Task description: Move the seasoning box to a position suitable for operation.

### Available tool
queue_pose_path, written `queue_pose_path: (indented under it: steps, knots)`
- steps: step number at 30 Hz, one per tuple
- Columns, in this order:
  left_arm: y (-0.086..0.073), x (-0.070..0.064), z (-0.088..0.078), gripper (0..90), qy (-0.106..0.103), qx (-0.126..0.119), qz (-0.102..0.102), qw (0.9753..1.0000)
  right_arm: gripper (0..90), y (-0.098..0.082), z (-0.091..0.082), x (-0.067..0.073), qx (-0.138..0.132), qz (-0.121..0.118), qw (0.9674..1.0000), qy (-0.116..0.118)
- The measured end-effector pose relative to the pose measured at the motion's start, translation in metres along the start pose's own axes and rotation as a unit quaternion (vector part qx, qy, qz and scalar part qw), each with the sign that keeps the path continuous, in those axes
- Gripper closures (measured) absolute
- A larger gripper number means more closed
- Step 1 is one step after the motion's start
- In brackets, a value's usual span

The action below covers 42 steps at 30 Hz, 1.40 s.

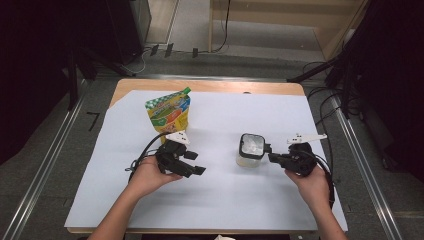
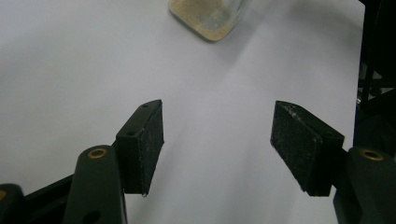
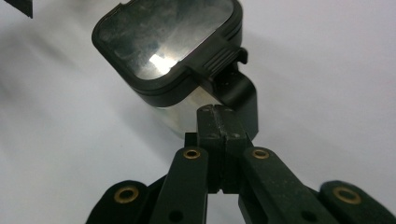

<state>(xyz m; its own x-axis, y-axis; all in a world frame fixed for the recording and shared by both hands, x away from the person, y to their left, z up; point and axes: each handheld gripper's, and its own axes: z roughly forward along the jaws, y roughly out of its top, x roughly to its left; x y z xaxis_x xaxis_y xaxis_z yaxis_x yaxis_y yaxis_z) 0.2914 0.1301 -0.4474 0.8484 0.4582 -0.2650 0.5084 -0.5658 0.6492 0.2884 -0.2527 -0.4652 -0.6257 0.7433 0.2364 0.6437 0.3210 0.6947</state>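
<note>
bright white sheet (image 1: 215,190), dark surroundings, glare on jar lid (image 3: 163,56)

Jar (image 1: 250,150) – clear, black lid; pouch (image 1: 169,112) – yellow-green, checkered.

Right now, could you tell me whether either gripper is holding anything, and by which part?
Nothing is held: the left gripper is open and empty; the right gripper is shut beside the jar's lid latch.

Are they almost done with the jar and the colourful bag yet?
Probably not. The colourful spouted pouch stands upright at the back, its green cap on. The clear jar holds only a little beige powder at the bottom, and its black lid is closed. In hand: the right gripper, fingers shut, is at the lid's latch. The left gripper waits open, holding nothing. Opening and filling seem left.
</note>
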Motion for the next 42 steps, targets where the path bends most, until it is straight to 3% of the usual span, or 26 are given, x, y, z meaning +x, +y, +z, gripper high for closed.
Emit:
queue_pose_path:
  steps: [7,10,15,19,20,23,27,35,39,42]
  knots:
    - [0.016,0.0,0.006,29.1,-0.015,-0.011,0.003,0.9998,90.0,0.0,-0.008,-0.005,-0.013,0.013,0.9998,-0.004]
    - [0.024,0.002,0.009,23.7,-0.027,-0.01,0.012,0.9995,90.0,-0.001,-0.007,-0.008,-0.008,0.017,0.9997,-0.013]
    - [0.041,0.006,0.018,23.5,-0.042,-0.007,0.021,0.9989,90.0,0.0,-0.005,-0.01,0.003,0.027,0.9996,-0.004]
    - [0.054,0.012,0.027,24.0,-0.052,-0.003,0.025,0.9983,90.0,0.0,-0.006,-0.006,0.008,0.018,0.9998,0.009]
    - [0.06,0.014,0.032,24.0,-0.052,0.001,0.034,0.9981,90.0,-0.001,-0.004,-0.005,0.016,0.012,0.9997,0.017]
    - [0.065,0.015,0.038,24.0,-0.054,0.007,0.038,0.9978,90.0,-0.001,0.001,-0.004,0.023,0.011,0.9995,0.02]
    - [0.073,0.02,0.051,23.9,-0.074,0.0,0.039,0.9965,90.0,0.0,0.008,-0.008,0.025,0.007,0.9995,0.016]
    - [0.088,0.019,0.073,20.9,-0.07,0.013,0.07,0.995,90.0,0.001,0.007,-0.013,0.013,0.017,0.9998,0.005]
    - [0.092,0.019,0.082,16.0,-0.074,0.017,0.073,0.9945,90.0,0.002,0.002,-0.013,0.004,0.02,0.9998,-0.001]
    - [0.097,0.016,0.092,14.7,-0.07,0.018,0.091,0.9932,90.0,0.002,0.0,-0.014,0.002,0.019,0.9998,-0.005]
